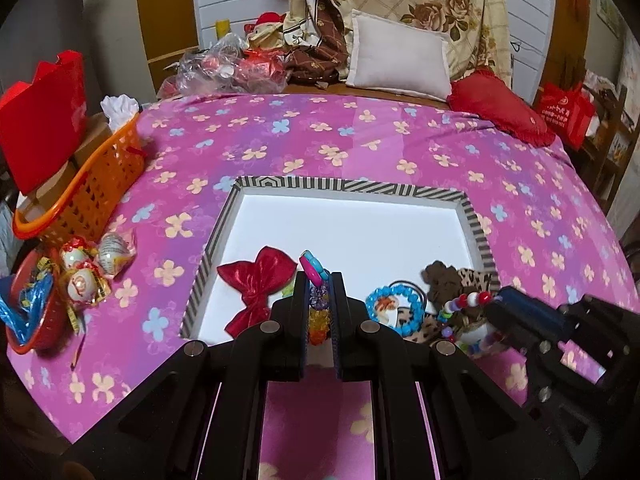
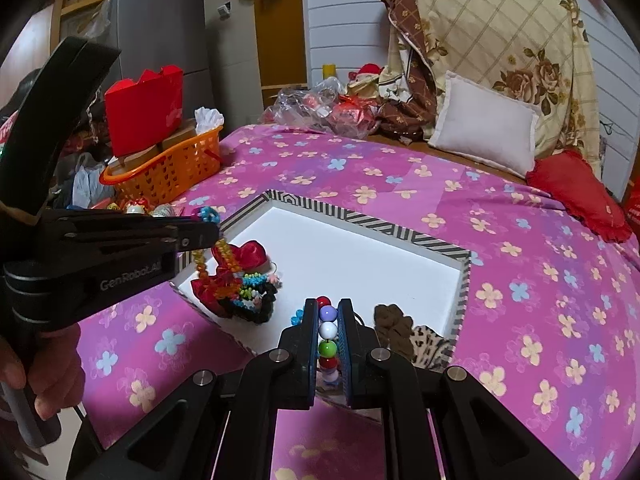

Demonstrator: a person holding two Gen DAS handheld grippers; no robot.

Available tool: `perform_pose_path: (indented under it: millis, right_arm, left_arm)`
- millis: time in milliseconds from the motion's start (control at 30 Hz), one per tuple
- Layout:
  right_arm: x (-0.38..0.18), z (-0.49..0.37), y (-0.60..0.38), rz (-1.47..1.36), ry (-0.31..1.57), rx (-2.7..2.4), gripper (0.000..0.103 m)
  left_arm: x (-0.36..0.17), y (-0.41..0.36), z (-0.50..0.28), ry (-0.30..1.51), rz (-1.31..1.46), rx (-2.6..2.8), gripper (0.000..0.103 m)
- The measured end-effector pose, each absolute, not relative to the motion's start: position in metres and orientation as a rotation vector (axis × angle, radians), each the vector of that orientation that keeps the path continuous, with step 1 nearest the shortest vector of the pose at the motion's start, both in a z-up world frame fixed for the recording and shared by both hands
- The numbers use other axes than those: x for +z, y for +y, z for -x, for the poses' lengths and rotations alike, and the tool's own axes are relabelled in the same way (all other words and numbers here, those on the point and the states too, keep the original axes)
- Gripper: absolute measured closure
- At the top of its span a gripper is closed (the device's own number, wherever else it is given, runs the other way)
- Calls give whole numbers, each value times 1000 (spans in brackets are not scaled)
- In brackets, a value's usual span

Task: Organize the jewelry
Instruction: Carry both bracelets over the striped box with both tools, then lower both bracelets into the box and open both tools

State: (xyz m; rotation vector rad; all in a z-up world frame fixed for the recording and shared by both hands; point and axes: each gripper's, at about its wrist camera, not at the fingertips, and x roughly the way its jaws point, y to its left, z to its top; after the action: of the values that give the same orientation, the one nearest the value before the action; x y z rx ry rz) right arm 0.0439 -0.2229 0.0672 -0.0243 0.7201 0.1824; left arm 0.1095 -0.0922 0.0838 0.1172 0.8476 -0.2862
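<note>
Basket [image 1: 92, 184]: an orange one is seen at the bed's left edge, with a red box [image 1: 44, 120] standing in it.
Wrapped eggs [image 1: 86, 272]: these are laid on the pink bedspread [image 1: 360, 136] just in front of the basket.
Tray [image 1: 478, 220]: a white tray with a striped rim is set on the bedspread, near its front edge.
Bow [image 1: 256, 284]: a red satin one is laid in the tray's front-left corner.
Left gripper [image 1: 319, 304]: it is closed on a bead chain [image 1: 319, 312]; a pink and blue piece is seen sticking up between the fingertips, and orange and purple beads are pinched lower between the pads. In the right view the chain [image 2: 202, 260] is seen hanging from the tips over the tray's left edge, beside the bow [image 2: 244, 256].
Blue ring [image 1: 394, 308]: a blue beaded ring is laid at the tray's front edge, between the two grippers.
Right gripper [image 2: 329, 332]: it is closed on a bracelet [image 2: 328, 330] of large round beads, held in a line along the pads, above the tray's front edge.
Brown fabric [image 2: 394, 324]: it is laid in the tray's front-right corner, just right of the right gripper, with a leopard piece [image 2: 430, 346] next to it.
</note>
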Motion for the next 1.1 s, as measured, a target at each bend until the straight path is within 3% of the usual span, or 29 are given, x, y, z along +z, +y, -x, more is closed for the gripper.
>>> perform_pose_path:
  millis: [667,1100]
  right_arm:
    - [3,-97,-242,-135,856,166,94]
    - [-22,-110,-242,-88,916,129,94]
  left_arm:
    - [20,-93,-152,973,-109,-233,95]
    - [-11,-94,-162,1018,-130,-194,95]
